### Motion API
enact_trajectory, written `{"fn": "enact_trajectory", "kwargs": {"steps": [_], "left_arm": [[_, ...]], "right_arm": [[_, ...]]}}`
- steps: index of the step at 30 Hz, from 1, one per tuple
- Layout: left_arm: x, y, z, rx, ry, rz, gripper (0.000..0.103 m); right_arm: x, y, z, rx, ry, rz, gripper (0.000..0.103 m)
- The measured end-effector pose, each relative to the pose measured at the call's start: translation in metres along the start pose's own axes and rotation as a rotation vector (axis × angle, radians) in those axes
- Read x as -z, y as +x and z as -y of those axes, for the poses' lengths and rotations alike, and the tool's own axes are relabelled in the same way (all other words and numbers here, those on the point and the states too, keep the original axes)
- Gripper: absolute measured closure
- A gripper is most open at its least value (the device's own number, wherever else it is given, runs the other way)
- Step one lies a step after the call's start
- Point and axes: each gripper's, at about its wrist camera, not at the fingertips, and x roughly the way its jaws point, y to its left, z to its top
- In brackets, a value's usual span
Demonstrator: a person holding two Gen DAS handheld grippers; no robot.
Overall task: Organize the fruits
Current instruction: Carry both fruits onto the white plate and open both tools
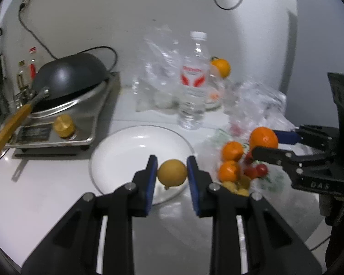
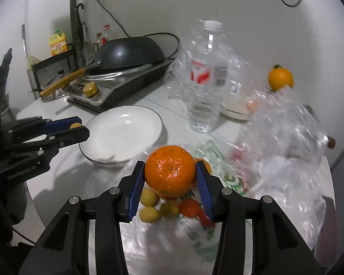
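My left gripper [image 1: 172, 171] is shut on a small yellow fruit [image 1: 172, 172] and holds it over the near rim of the white plate [image 1: 126, 151]. My right gripper [image 2: 170, 174] is shut on a large orange [image 2: 170, 170] and holds it above a pile of fruit on a plastic bag [image 2: 195, 236]. The pile has small oranges [image 1: 232, 151], red cherry tomatoes [image 1: 259, 169] and small yellow fruits [image 2: 149, 214]. Another orange [image 2: 280, 78] sits at the back right. The plate [image 2: 117, 135] is empty in the right wrist view.
A clear water bottle [image 1: 193, 84] stands behind the plate. Crumpled clear plastic bags [image 2: 286, 133] lie to the right. An upturned black wok [image 1: 68, 78] rests on a steel scale with a brass knob [image 1: 63, 125] at the left. Cables hang on the wall.
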Motion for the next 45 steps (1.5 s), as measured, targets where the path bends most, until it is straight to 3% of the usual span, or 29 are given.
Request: {"fn": "enact_trajectory", "kwargs": {"steps": [10, 17, 31, 38, 45], "left_arm": [[-0.001, 0.014, -0.043, -0.056, -0.044, 0.012, 0.076], [0.001, 0.036, -0.069, -0.043, -0.085, -0.015, 0.076], [0.003, 0.075, -0.087, -0.055, -0.100, -0.106, 0.076], [0.004, 0.077, -0.089, -0.068, -0.106, -0.121, 0.075], [0.003, 0.073, -0.088, -0.082, -0.108, -0.120, 0.070]], "right_arm": [[-0.034, 0.032, -0.037, -0.038, -0.061, -0.017, 0.056], [-0.059, 0.068, -0.058, -0.071, -0.082, -0.031, 0.056], [-0.072, 0.129, -0.063, -0.135, -0.008, -0.103, 0.056], [-0.072, 0.141, -0.064, -0.156, 0.012, -0.108, 0.056], [-0.075, 0.128, -0.059, -0.130, 0.020, -0.065, 0.053]]}}
